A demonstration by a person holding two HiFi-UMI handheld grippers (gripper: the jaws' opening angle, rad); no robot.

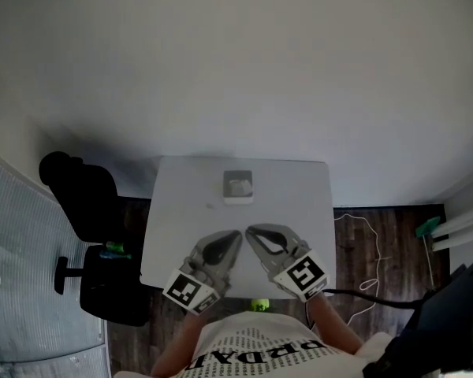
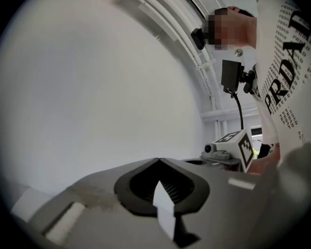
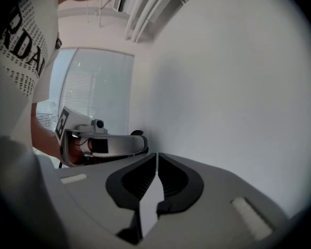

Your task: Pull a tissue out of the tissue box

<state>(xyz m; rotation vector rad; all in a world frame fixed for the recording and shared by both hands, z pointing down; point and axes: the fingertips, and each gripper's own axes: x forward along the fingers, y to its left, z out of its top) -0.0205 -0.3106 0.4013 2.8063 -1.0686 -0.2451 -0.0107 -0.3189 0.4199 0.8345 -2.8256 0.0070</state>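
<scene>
A small grey-and-white tissue box (image 1: 238, 186) with a tissue showing in its top slot sits at the far middle of the white table (image 1: 181, 227). Both grippers hover over the near half of the table, well short of the box, tips angled toward each other. My left gripper (image 1: 238, 234) is shut with nothing in it; in the left gripper view its jaws (image 2: 158, 160) meet at the tip against a bare wall. My right gripper (image 1: 249, 231) is shut and empty too, with the jaws (image 3: 156, 154) closed in the right gripper view. The box shows in neither gripper view.
A black office chair (image 1: 91, 211) stands left of the table. A white cable (image 1: 363, 250) lies on the dark wood floor to the right. A frosted glass panel (image 1: 24, 274) fills the left side. The wall runs just behind the table.
</scene>
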